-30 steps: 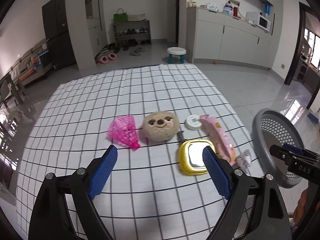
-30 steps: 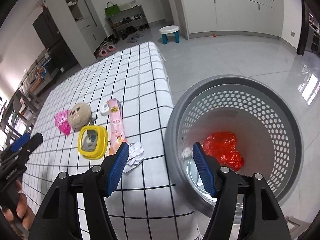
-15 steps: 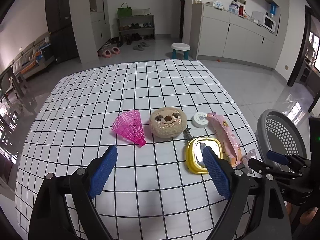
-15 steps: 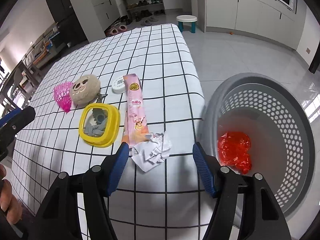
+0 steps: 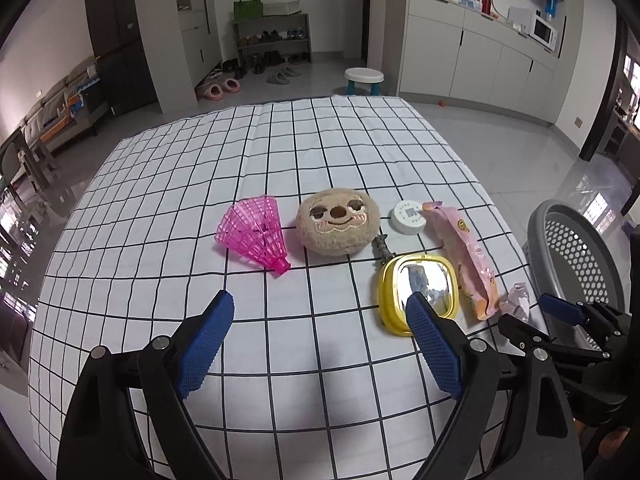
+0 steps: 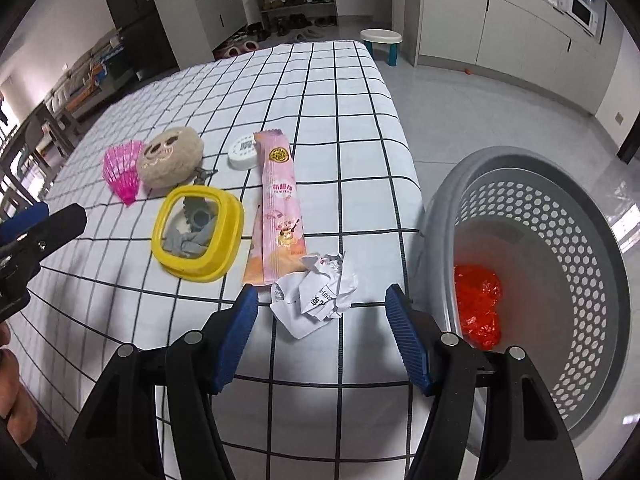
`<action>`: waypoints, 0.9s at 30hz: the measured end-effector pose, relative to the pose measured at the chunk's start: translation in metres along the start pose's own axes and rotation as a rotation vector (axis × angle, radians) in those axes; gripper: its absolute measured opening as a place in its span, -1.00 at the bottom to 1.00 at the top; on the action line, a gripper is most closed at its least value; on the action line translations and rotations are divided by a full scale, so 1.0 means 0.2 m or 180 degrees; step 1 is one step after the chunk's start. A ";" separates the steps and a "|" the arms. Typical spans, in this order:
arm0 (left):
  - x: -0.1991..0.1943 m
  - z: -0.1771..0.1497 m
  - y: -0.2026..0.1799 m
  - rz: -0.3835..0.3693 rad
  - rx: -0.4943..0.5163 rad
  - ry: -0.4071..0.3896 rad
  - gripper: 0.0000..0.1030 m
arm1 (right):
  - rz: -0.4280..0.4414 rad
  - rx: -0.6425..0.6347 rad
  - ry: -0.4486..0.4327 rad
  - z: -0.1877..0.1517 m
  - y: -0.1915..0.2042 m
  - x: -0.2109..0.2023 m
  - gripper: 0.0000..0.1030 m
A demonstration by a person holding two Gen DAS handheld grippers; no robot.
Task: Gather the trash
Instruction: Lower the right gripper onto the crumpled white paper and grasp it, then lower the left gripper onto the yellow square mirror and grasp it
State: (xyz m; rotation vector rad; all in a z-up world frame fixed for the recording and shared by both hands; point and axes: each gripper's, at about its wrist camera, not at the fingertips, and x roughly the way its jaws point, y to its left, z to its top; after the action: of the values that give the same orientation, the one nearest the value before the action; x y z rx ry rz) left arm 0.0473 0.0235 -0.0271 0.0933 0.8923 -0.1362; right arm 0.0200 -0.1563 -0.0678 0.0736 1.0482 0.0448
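Crumpled paper [image 6: 316, 292] on table [image 6: 320, 92] — basket [image 6: 560, 208] right.

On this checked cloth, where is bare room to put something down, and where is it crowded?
Bare cloth lies behind the row of things, from the plush sloth face back to the table's far edge, and left of the pink shuttlecock. It is crowded at the right: yellow box, pink wrapper and crumpled paper lie close together beside the grey basket.

crumpled paper [image 6: 316, 290] matt | pink wrapper [image 6: 278, 208] glossy | basket [image 6: 592, 280] perforated plastic | plush toy [image 5: 338, 221] fuzzy
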 end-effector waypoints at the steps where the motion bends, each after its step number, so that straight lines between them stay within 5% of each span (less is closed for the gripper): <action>1: 0.01 0.00 0.00 0.0007 0.0004 0.0014 0.67 | -0.0009 -0.0003 0.0004 0.00 0.00 0.01 0.23; 6: 0.04 -0.02 -0.02 0.0024 0.0030 0.0053 0.67 | -0.0054 0.0006 0.0010 0.00 0.00 0.03 0.19; 13: 0.05 -0.04 -0.06 0.0014 0.0092 0.0053 0.69 | -0.0077 -0.0052 0.0053 0.00 0.02 0.05 -0.28; 27: 0.08 -0.07 -0.16 -0.0104 0.0178 0.0099 0.72 | -0.0021 0.0179 -0.0173 -0.01 -0.11 -0.12 -0.32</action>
State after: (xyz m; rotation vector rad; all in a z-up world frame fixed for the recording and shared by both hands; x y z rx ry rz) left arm 0.0422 -0.0068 -0.0495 0.1331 0.9215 -0.1907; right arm 0.0068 -0.1800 -0.0488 0.1218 0.9955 0.0074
